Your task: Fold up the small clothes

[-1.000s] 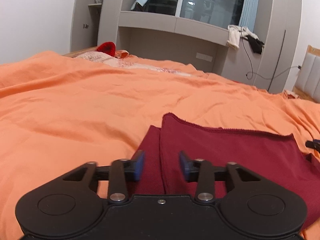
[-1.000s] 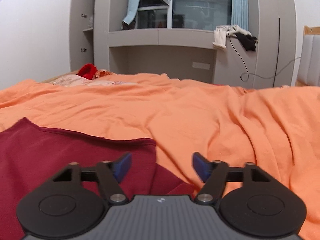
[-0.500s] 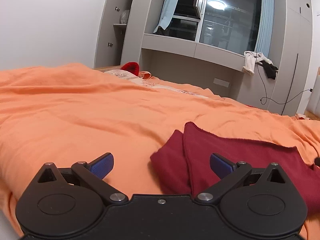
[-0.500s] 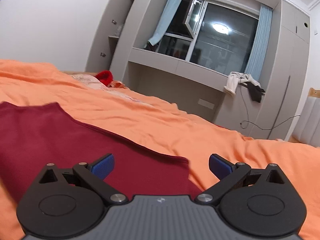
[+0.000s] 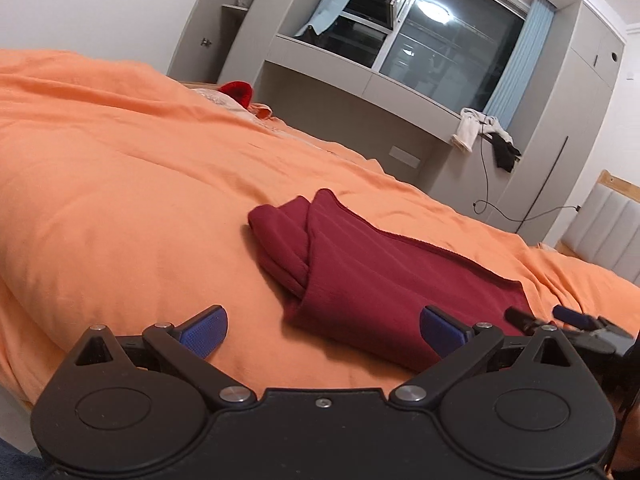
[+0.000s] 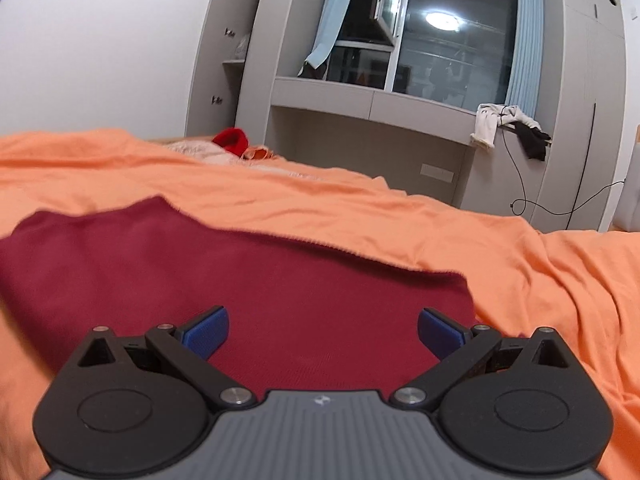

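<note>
Left wrist: red hat (image 5: 237,91) beyond dark-red garment (image 5: 384,276); orange duvet (image 5: 120,184)

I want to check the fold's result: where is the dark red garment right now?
The dark red garment lies folded on the orange bedspread, ahead of both open tools: right of centre in the left wrist view, left of centre in the right wrist view.

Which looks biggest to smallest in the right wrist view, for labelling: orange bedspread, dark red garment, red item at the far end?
1. orange bedspread
2. dark red garment, though it lies nearest the camera
3. red item, far off, so its true size is unsure
</note>
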The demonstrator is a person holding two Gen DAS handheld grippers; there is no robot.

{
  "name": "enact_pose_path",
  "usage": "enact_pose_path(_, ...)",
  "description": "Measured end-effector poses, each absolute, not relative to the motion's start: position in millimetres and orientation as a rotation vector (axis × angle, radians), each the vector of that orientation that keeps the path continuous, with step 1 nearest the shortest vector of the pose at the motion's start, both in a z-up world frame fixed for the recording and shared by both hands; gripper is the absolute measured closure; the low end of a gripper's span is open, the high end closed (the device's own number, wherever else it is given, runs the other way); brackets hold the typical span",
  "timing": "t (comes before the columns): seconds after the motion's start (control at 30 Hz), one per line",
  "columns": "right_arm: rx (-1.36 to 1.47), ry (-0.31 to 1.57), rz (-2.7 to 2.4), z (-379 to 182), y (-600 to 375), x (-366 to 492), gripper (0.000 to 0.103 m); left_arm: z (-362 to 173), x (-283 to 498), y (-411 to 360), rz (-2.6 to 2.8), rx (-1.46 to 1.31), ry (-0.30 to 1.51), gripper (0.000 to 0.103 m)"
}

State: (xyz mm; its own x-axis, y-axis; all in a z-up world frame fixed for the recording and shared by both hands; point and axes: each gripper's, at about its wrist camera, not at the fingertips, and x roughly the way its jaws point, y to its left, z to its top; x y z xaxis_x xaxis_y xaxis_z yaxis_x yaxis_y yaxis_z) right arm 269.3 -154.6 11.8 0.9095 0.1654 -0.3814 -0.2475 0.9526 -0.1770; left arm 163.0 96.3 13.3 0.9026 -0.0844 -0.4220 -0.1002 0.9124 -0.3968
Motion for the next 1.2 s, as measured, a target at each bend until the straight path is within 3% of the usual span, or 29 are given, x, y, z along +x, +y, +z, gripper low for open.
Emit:
enact_pose_path(0.5, -0.272, 0.299, 0.106, -26, -139, 244, 0.000, 5, 189, 80, -0.095, -0.460, 0.523, 0.001)
enact_pose_path(0.83, -0.279, 0.279, 0.097, -28, -140, 240, 0.000, 7, 254, 68, -0.069, -0.475, 0.625, 0.001)
enact_pose_path(1.2, -0.324, 0.222, 0.086, -29, -135, 233, 0.000, -1, 252, 78, -0.029, -0.534, 0.520, 0.001)
